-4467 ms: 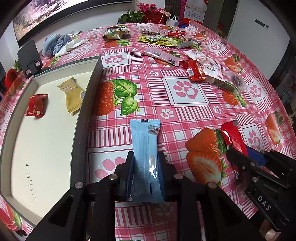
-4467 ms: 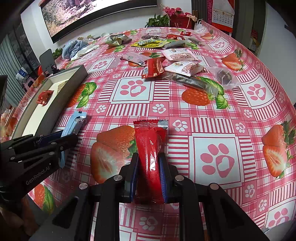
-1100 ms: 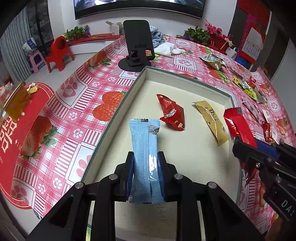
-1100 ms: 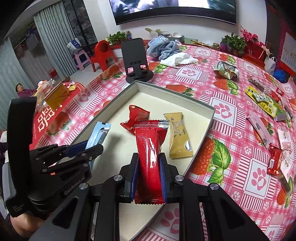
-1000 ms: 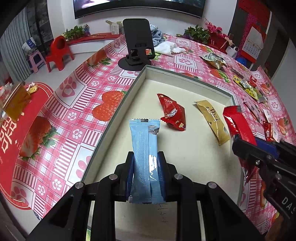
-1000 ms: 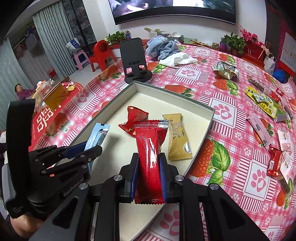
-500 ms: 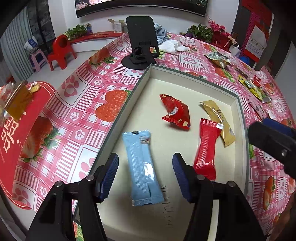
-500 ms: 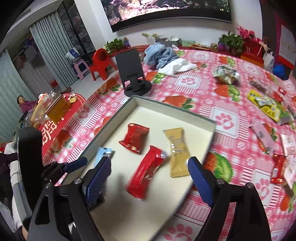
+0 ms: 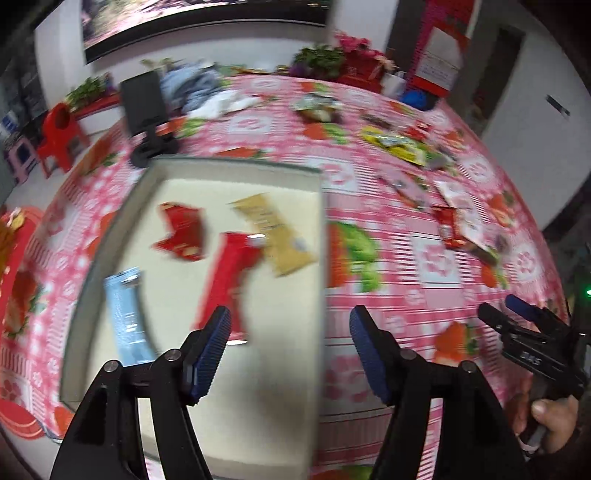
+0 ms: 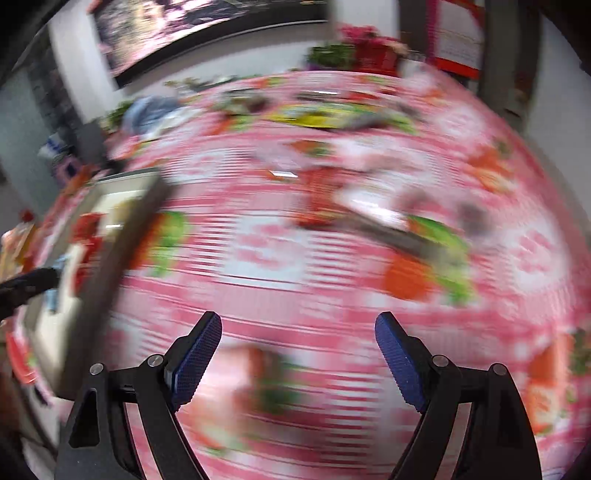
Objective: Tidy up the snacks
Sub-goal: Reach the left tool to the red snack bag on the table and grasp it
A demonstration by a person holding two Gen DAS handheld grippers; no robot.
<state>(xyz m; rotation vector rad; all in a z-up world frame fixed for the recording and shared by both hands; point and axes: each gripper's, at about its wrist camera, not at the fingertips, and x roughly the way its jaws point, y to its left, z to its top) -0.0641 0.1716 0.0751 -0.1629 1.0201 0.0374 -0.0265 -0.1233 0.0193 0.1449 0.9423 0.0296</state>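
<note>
Four snack packets [image 9: 225, 280] inside grey tray [image 9: 110, 236]

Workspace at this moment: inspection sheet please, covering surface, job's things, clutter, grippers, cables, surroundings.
Surface: round table under a pink checked strawberry-print cloth.
Job's things: shallow grey-rimmed cream tray holds four packets: light blue bar, long red bar, crumpled red pouch, tan packet. More loose wrapped snacks lie on the cloth.
Clutter: black phone stand, bundled blue-white cloths.
Grippers: left gripper opening, nothing between its jaws; right gripper open, empty.
Cables: nothing seen.
Surroundings: wall screen, potted flowers, red plastic chair.
</note>
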